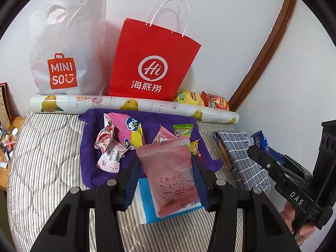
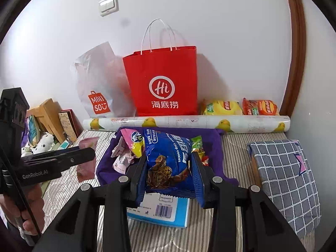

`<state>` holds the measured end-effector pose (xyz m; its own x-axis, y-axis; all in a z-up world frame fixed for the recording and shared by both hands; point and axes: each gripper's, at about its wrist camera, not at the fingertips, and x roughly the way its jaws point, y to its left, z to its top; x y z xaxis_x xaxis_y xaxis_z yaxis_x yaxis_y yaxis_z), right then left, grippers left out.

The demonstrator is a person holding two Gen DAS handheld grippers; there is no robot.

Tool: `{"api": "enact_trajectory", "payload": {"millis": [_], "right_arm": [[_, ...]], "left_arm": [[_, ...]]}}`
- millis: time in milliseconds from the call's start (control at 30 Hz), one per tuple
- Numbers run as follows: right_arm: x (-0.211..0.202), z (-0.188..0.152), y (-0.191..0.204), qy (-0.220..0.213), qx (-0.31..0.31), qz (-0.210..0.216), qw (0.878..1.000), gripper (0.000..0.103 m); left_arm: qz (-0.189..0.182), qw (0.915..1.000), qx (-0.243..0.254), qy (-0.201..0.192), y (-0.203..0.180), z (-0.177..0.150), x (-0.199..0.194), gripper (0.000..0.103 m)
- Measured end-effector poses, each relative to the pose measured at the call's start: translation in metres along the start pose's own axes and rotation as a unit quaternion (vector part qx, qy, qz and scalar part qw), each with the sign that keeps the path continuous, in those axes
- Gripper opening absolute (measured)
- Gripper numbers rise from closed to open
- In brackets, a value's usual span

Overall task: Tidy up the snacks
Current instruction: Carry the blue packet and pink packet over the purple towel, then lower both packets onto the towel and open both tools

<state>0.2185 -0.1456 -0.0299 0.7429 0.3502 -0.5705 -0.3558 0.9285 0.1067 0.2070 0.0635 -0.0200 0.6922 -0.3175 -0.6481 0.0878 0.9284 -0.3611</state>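
My left gripper (image 1: 166, 168) is shut on a pink peach snack packet (image 1: 171, 174), held upright above the near edge of a purple cloth (image 1: 94, 159). My right gripper (image 2: 168, 168) is shut on a blue chocolate chip cookie bag (image 2: 166, 157), held above the same purple cloth (image 2: 107, 168). Several small pink, yellow and green snack packs (image 1: 119, 138) lie on the cloth. A red paper bag (image 1: 151, 63) and a white plastic bag (image 1: 67, 48) stand against the wall. Yellow and orange chip bags (image 2: 239, 107) lie beside the red bag.
A light blue box (image 2: 166, 212) lies on the striped bedding under the grippers. A rolled lemon-print sheet (image 2: 189, 124) lies along the wall. A grey checked cloth bundle (image 2: 287, 178) sits at the right. A cluttered wooden table (image 1: 8, 147) stands at the left.
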Motion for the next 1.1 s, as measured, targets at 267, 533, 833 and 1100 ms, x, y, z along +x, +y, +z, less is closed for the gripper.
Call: {"api": "enact_trajectory", "payload": {"millis": [267, 533, 833, 1100], "right_arm": [[0.018, 0.009, 0.001, 0.004, -0.002, 0.002, 1.0, 0.038], [0.04, 0.015, -0.006, 0.011, 0.003, 0.004, 1.0, 0.038], [0.07, 0.027, -0.03, 0.018, 0.009, -0.015, 1.0, 0.038], [0.101, 0.034, -0.059, 0.036, 0.032, -0.023, 0.999, 0.038]], "left_arm": [[0.0, 1.0, 0.001, 0.006, 0.003, 0.008, 0.018, 0.046], [0.009, 0.9998, -0.006, 0.014, 0.014, 0.015, 0.039, 0.046], [0.022, 0.9986, -0.037, 0.03, 0.044, 0.013, 0.068, 0.046], [0.026, 0.9975, -0.051, 0.042, 0.06, 0.014, 0.092, 0.046]]}}
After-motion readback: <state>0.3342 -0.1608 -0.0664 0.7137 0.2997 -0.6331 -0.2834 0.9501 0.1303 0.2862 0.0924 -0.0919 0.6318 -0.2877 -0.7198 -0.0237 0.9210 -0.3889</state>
